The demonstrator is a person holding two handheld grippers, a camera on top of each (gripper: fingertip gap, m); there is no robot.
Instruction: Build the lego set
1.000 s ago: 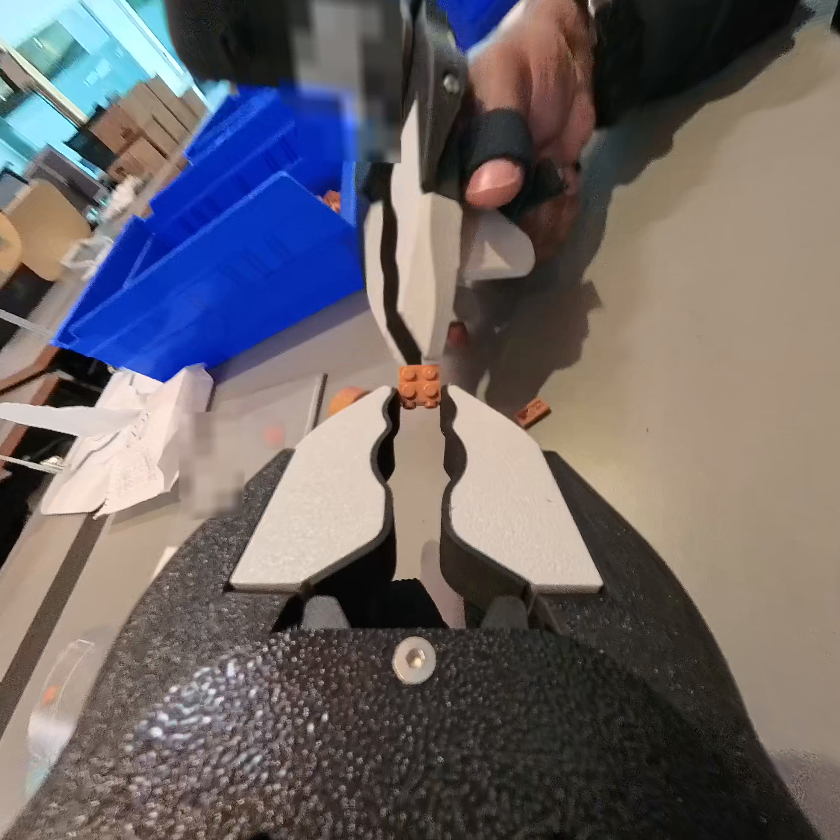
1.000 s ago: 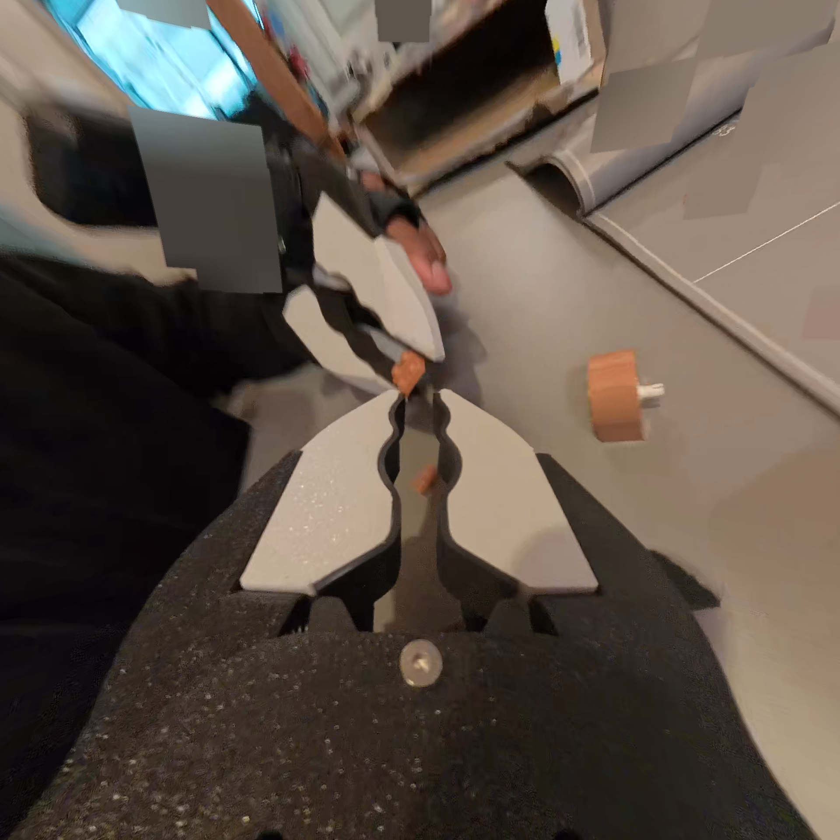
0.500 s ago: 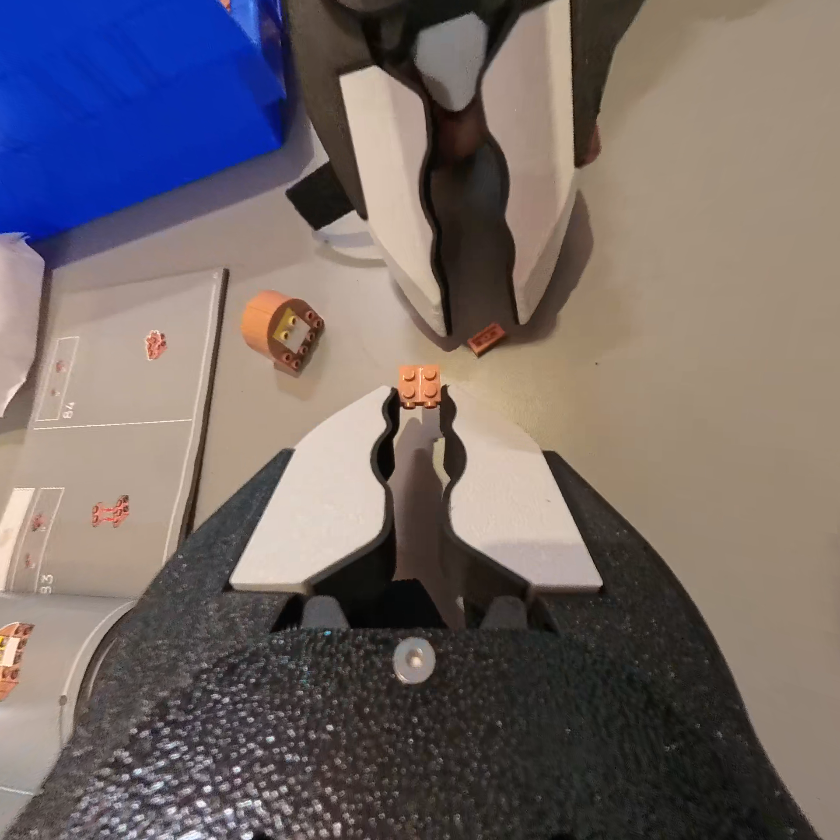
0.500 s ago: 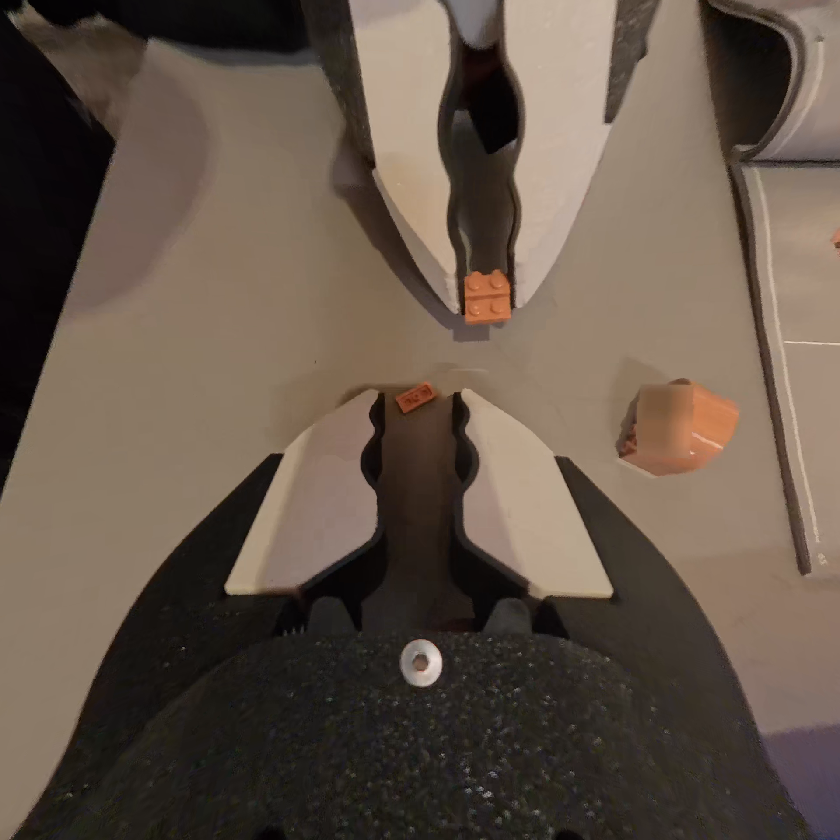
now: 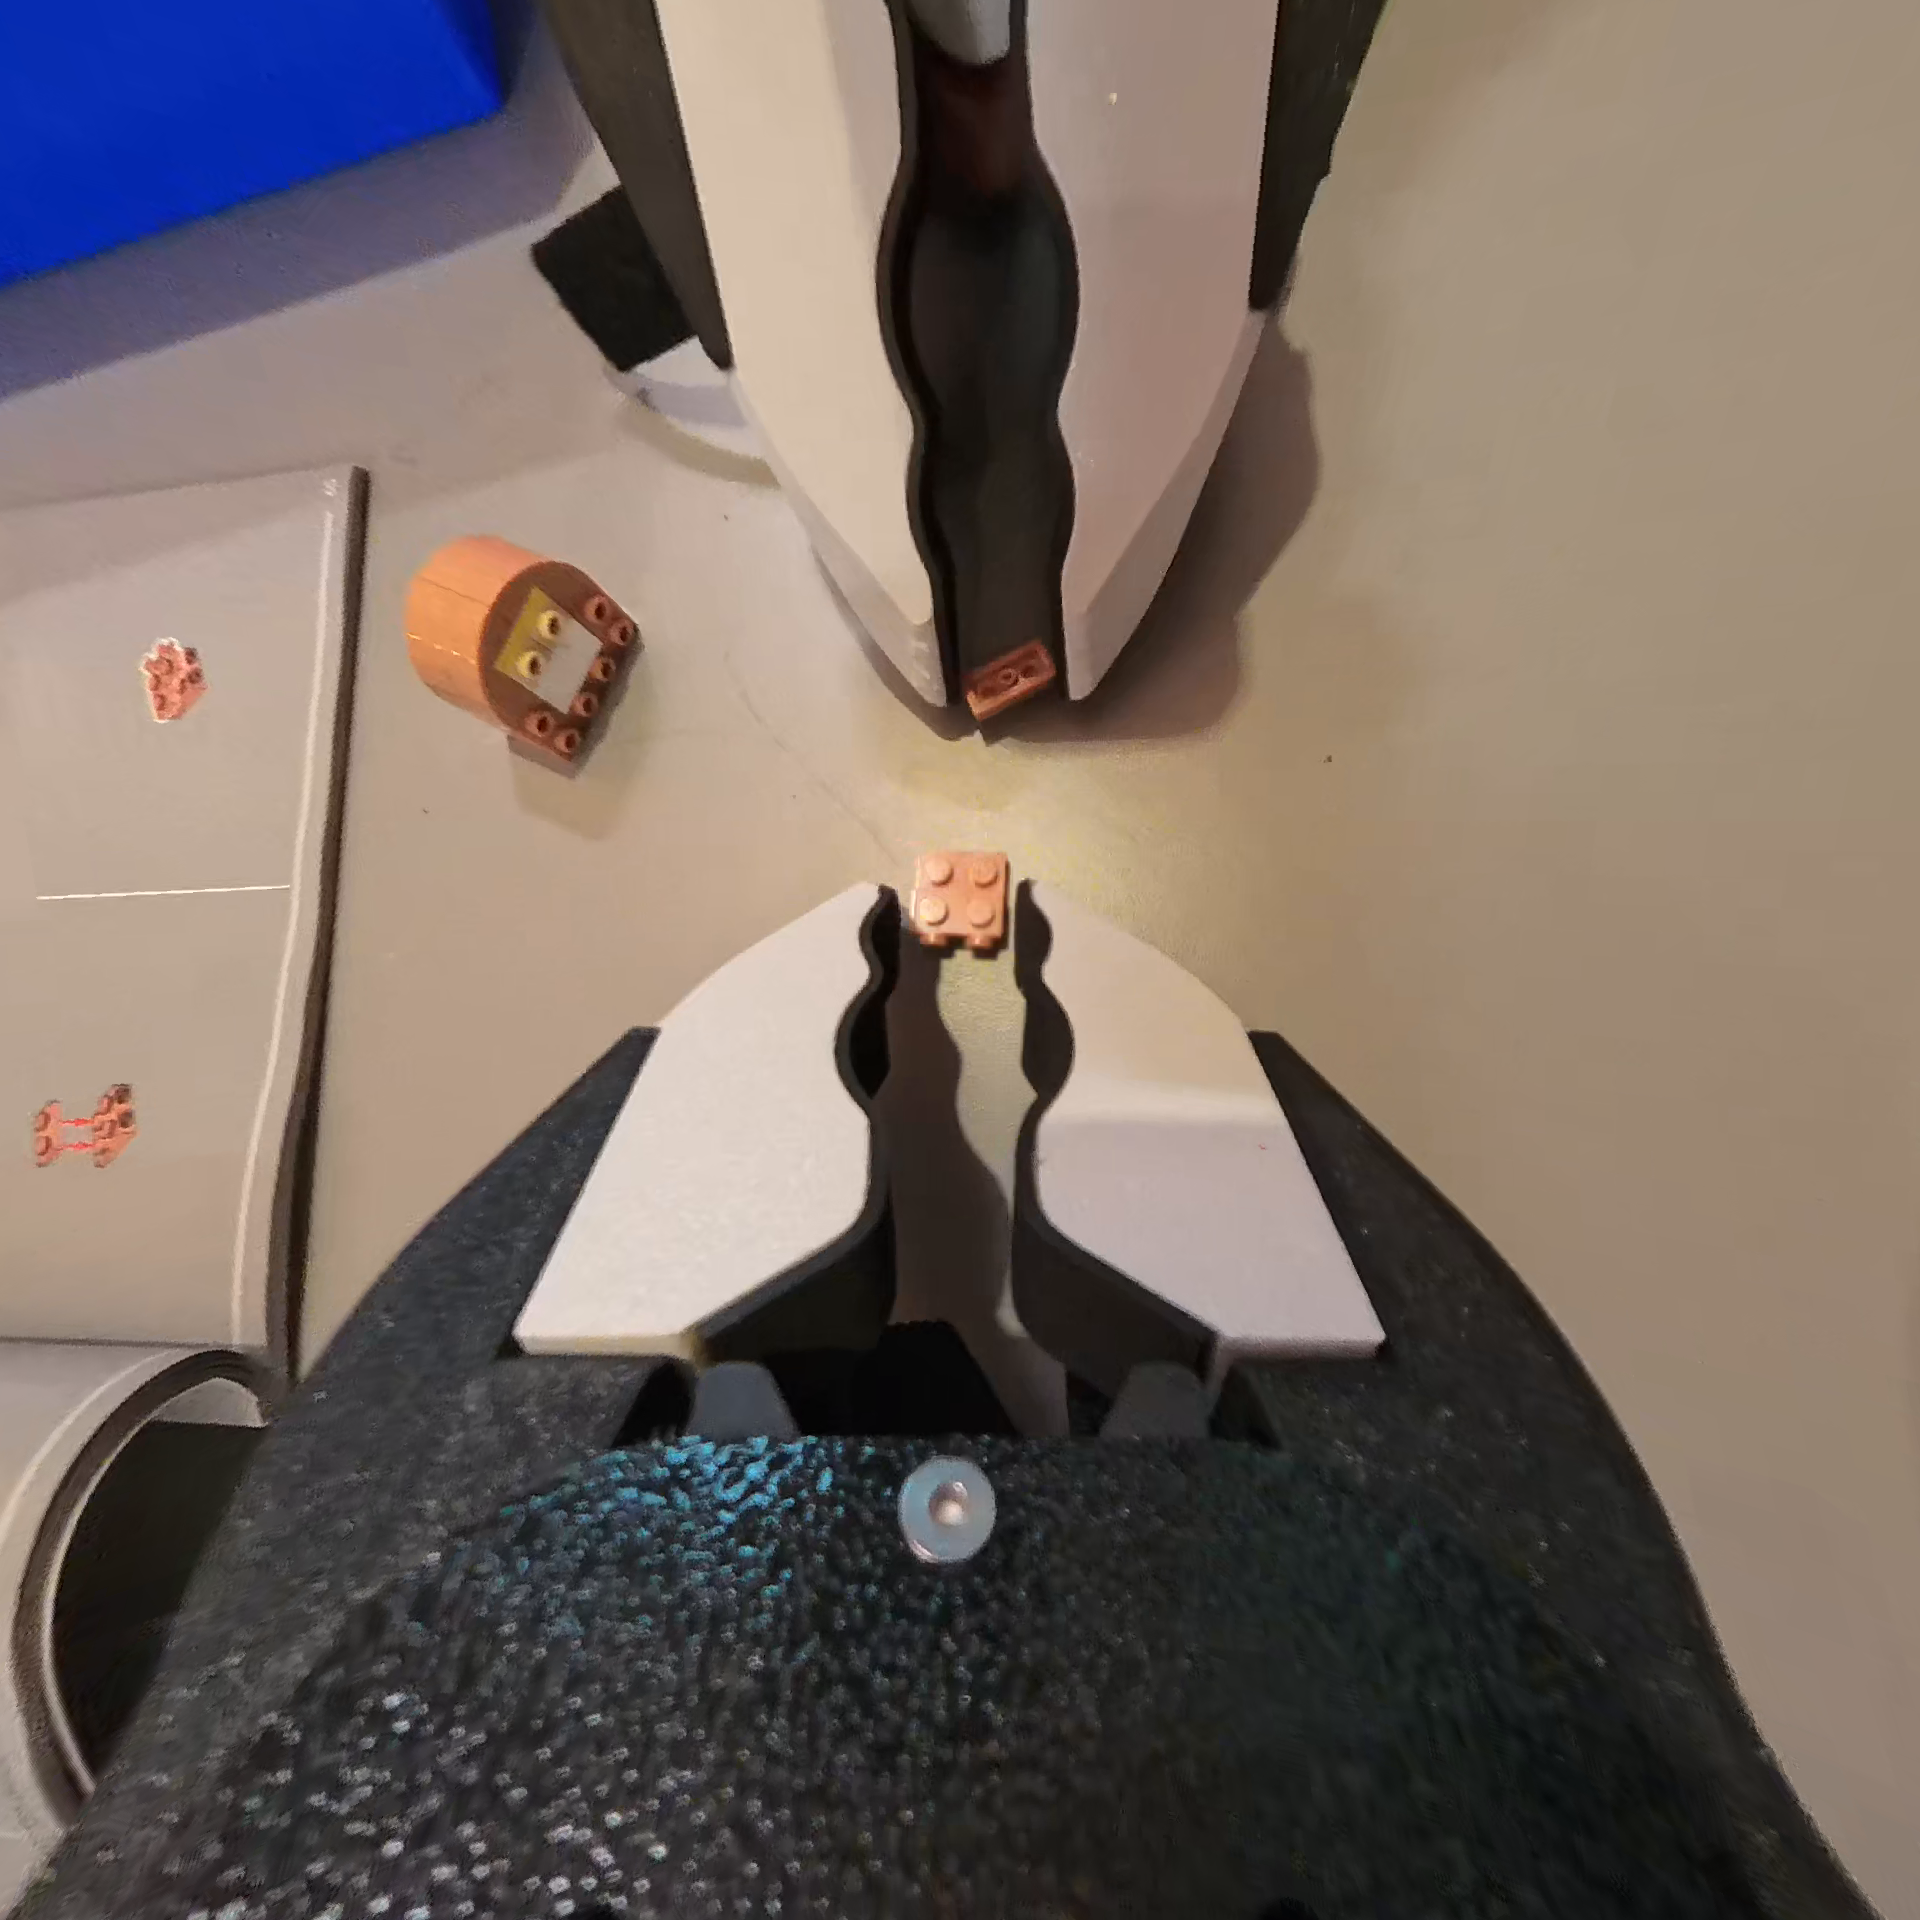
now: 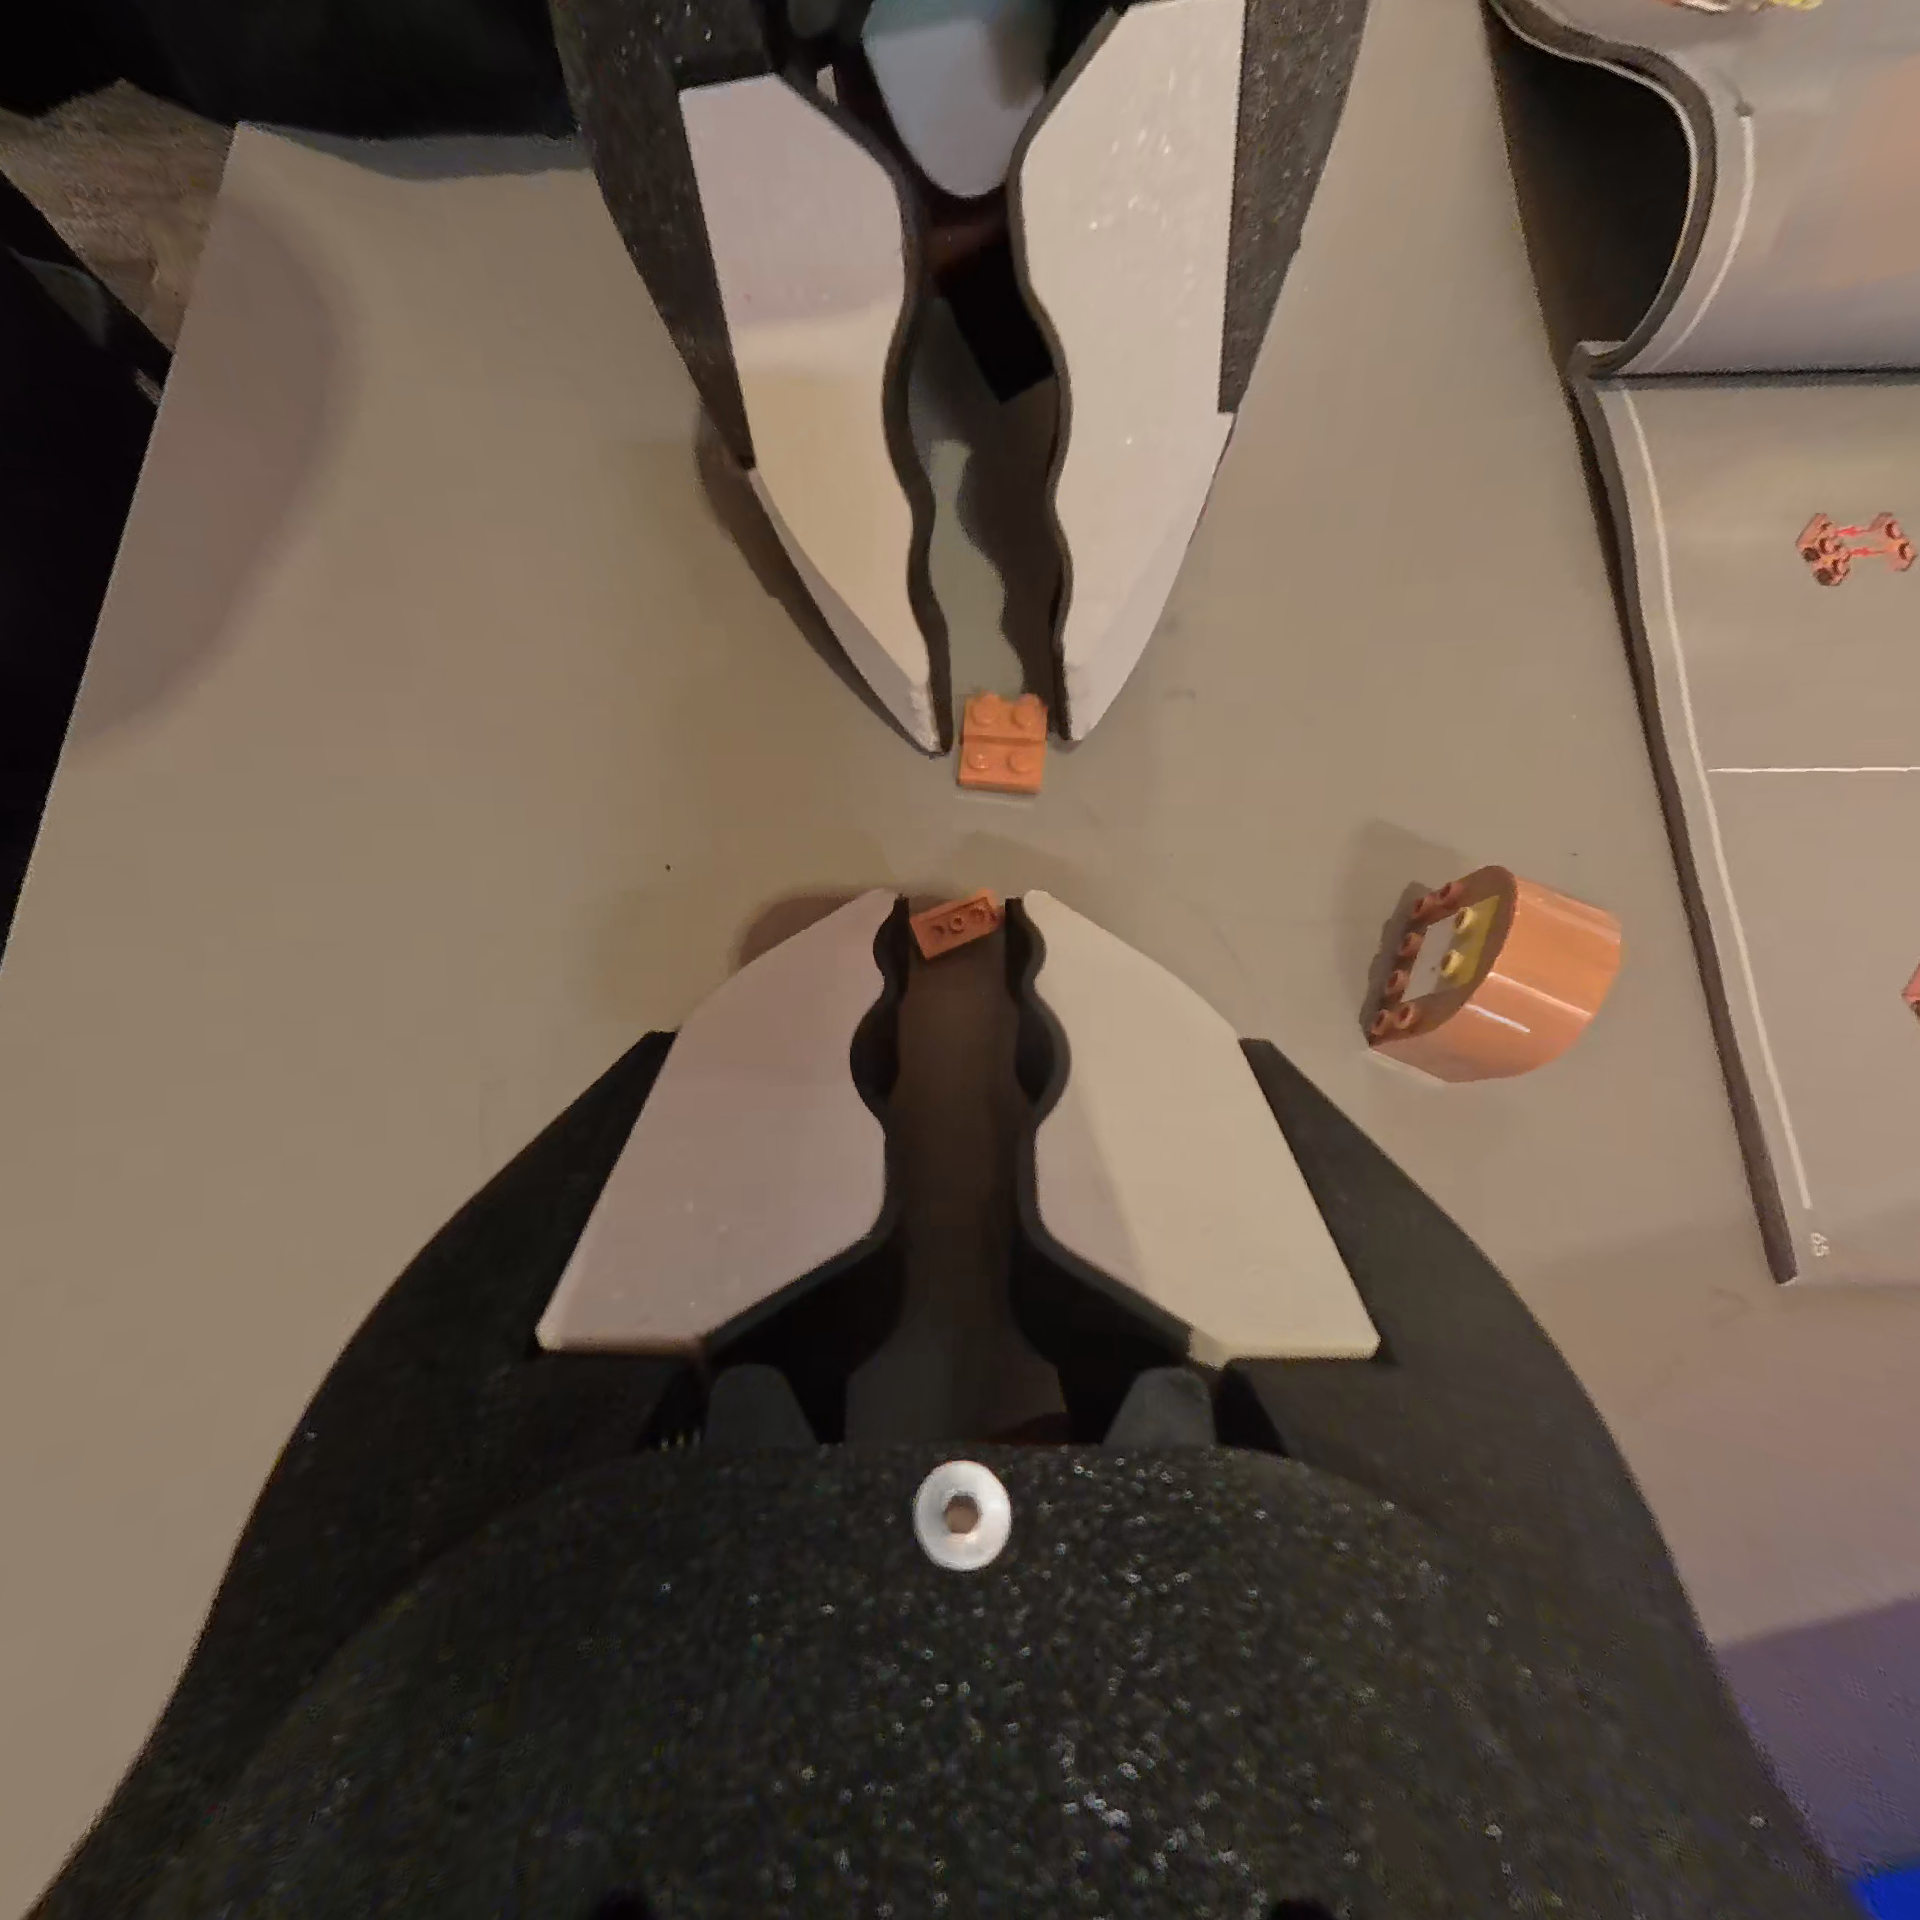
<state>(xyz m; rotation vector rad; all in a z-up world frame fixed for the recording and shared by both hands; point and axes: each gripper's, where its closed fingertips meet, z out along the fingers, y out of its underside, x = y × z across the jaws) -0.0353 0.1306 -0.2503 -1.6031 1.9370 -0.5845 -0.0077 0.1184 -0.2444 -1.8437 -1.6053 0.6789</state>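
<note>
The only writing I can make out is a small printed page number (image 6: 1816, 1244) at the near corner of the open grey instruction booklet (image 6: 1766, 935), beside its dark edge. The rest of that page carries only printed brick diagrams (image 6: 1855, 548), without words.

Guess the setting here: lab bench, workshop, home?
Likely a workshop or lab bench set up for toy-brick assembly: a grey table, an open building-instruction booklet, loose orange bricks such as the curved piece, and a blue storage bin.
</note>
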